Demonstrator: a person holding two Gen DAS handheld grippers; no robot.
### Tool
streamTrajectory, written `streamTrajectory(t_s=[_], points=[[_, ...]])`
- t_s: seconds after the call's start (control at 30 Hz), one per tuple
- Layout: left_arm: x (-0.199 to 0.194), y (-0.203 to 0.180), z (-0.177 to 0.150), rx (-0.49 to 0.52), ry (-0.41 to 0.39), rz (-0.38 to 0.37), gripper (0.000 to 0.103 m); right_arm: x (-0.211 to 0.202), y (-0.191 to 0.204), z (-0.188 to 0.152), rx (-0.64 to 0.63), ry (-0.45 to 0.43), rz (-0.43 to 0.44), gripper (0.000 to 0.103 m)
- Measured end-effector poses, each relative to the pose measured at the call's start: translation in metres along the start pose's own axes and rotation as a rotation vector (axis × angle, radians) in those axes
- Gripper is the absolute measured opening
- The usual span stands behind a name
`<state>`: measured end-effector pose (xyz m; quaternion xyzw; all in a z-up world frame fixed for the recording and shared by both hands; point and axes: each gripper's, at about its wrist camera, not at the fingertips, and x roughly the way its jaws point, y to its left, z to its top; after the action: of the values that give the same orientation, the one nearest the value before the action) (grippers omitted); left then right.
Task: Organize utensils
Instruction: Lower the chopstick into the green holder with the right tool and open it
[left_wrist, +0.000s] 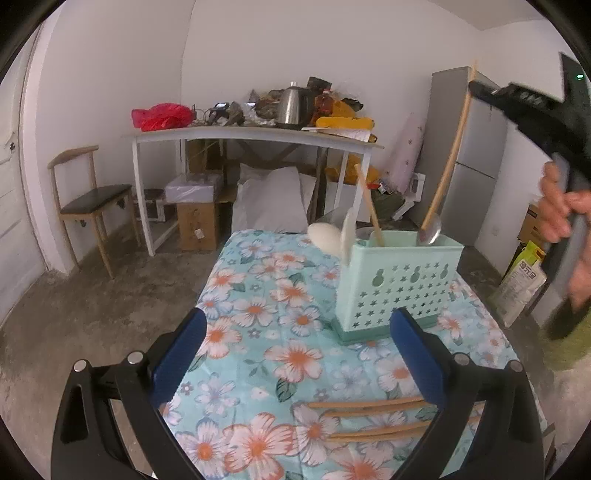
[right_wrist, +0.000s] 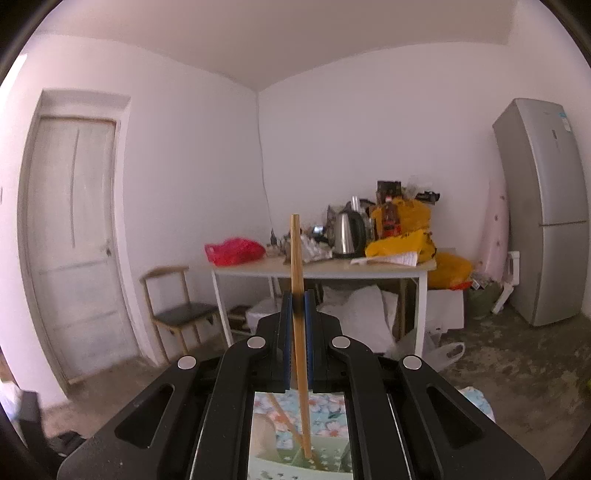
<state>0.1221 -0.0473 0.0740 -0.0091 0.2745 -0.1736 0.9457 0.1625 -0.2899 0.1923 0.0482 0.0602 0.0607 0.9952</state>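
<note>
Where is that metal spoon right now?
In the left wrist view, the metal spoon is right of centre, bowl-up in the mint utensil holder.

Your left gripper (left_wrist: 297, 354) hides part of the chopsticks (left_wrist: 369, 417) lying on the tablecloth: its right finger covers their right ends. Beyond the jaws, the lower ends of the utensils in the green holder (left_wrist: 399, 280) are out of sight behind its wall. A white spoon (left_wrist: 325, 238) at the holder's left is motion-blurred. Your right gripper (right_wrist: 297, 295) body blocks most of the holder (right_wrist: 295, 465) below it, which the picture's bottom edge also cuts off.
</note>
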Motion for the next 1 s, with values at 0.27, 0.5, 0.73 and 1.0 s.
streamTrajectory(t_s=[0.27, 0.5, 0.73, 1.0], points=[[0.000, 0.011, 0.001, -0.021, -0.001, 0.027, 0.097, 0.032, 0.018, -0.052, -0.158, 0.127, -0.039, 0.004], [0.006, 0.010, 0.000, -0.012, 0.018, 0.024, 0.097, 0.010, 0.033, -0.074, -0.213, 0.187, 0.024, 0.007], [0.009, 0.002, -0.001, 0.007, 0.032, 0.009, 0.097, -0.043, 0.031, -0.073, -0.163, 0.171, 0.035, 0.017], [0.013, -0.013, -0.011, 0.049, 0.097, 0.024, 0.097, -0.098, 0.006, -0.087, 0.066, 0.236, 0.015, 0.028]])
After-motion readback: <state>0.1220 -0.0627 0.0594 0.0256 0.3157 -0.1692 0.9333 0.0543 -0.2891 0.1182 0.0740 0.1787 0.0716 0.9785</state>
